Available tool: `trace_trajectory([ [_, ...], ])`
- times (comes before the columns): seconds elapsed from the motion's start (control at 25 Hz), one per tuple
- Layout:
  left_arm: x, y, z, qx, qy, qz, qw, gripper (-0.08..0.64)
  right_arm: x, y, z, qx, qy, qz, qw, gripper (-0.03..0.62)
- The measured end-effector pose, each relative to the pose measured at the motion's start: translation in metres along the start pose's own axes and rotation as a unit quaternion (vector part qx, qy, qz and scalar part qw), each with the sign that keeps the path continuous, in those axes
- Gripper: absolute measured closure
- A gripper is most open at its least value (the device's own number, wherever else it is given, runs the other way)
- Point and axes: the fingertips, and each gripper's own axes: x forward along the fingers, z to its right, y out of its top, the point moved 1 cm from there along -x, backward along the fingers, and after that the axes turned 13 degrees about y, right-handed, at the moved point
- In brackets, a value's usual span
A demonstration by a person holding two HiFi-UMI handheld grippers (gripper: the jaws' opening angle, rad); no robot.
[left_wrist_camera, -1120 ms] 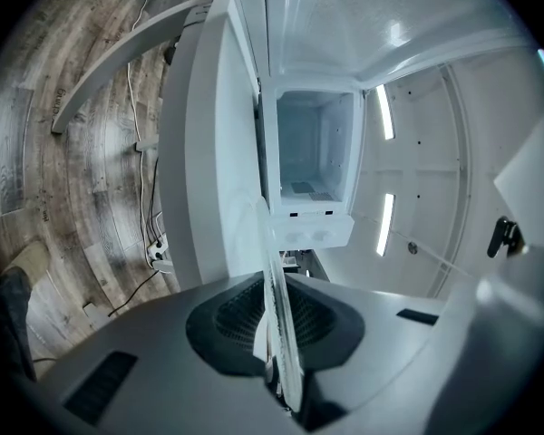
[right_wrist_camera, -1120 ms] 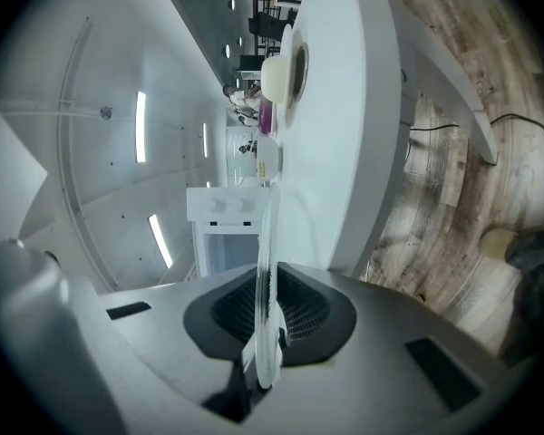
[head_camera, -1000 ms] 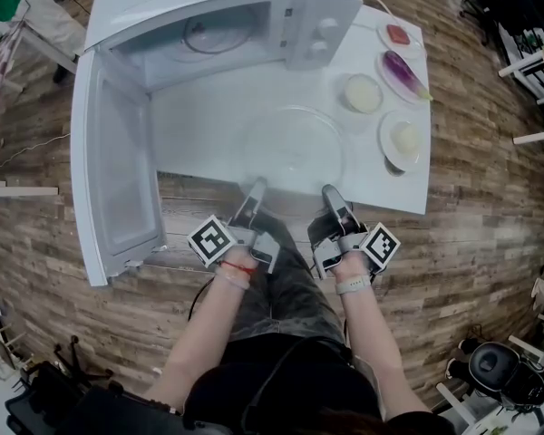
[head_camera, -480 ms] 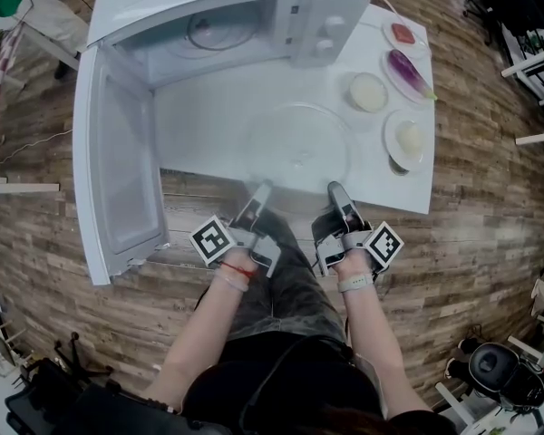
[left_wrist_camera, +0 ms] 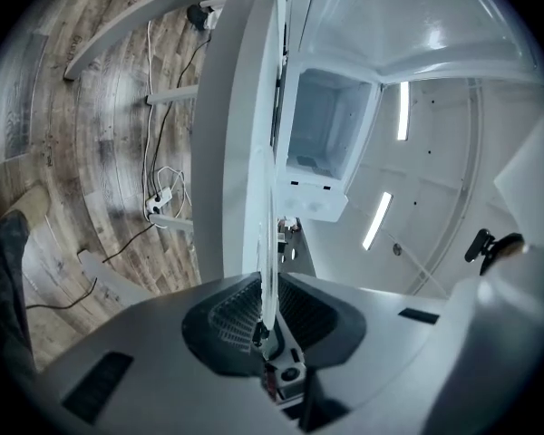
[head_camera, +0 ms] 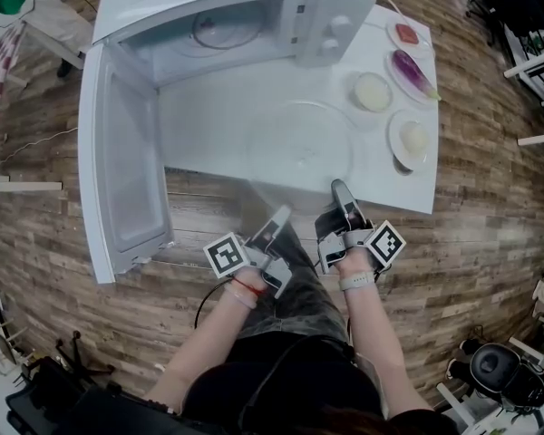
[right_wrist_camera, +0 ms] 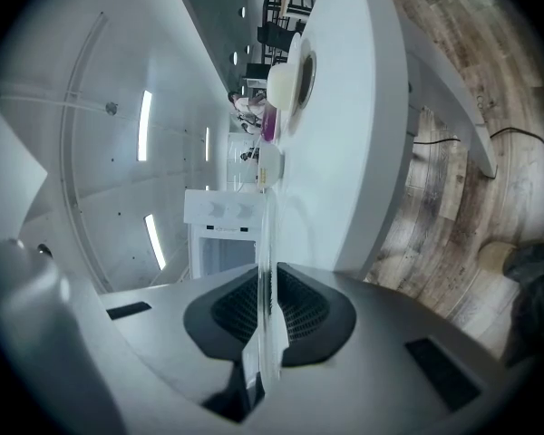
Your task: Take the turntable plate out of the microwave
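The clear glass turntable plate (head_camera: 299,143) lies on the white table (head_camera: 208,125) in front of the open microwave (head_camera: 335,16). My right gripper (head_camera: 339,188) meets its near rim at the table's front edge. In the right gripper view the jaws stand close, with the glass edge (right_wrist_camera: 265,243) between them. My left gripper (head_camera: 279,214) is just off the table's front edge. The left gripper view shows a thin glass edge (left_wrist_camera: 272,234) running into its nearly closed jaws. A ring (head_camera: 225,30) is still inside the oven cavity.
The microwave door (head_camera: 122,152) hangs wide open to the left. On the table's right side stand a dish of white food (head_camera: 373,91), an eggplant (head_camera: 413,72) on a plate, a small plate with something red (head_camera: 404,33) and another white plate (head_camera: 410,139).
My left gripper has drawn back toward me and a little right, off the table's edge. The right gripper and the plate have barely moved.
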Motion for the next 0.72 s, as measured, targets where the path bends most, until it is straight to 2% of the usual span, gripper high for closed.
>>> trace_trajectory([
  [0.16, 0.001, -0.009, -0.005, -0.019, 0.0, -0.014, 0.9997, 0.511, 0.0, 0.0, 0.001, -0.004, 0.0, -0.001, 1.0, 0.554],
  [0.32, 0.001, -0.007, -0.006, -0.018, -0.002, -0.021, 0.9996, 0.512, 0.0, -0.001, 0.002, -0.009, -0.002, -0.005, 1.0, 0.554],
  [0.56, 0.002, -0.002, -0.007, -0.043, -0.007, 0.003, 0.9991, 0.511, 0.001, -0.003, 0.0, -0.024, -0.01, -0.018, 1.0, 0.554],
  [0.72, 0.005, 0.003, -0.006, -0.041, -0.008, 0.006, 0.9991, 0.511, 0.002, -0.003, -0.001, -0.022, -0.009, -0.023, 0.999, 0.552],
])
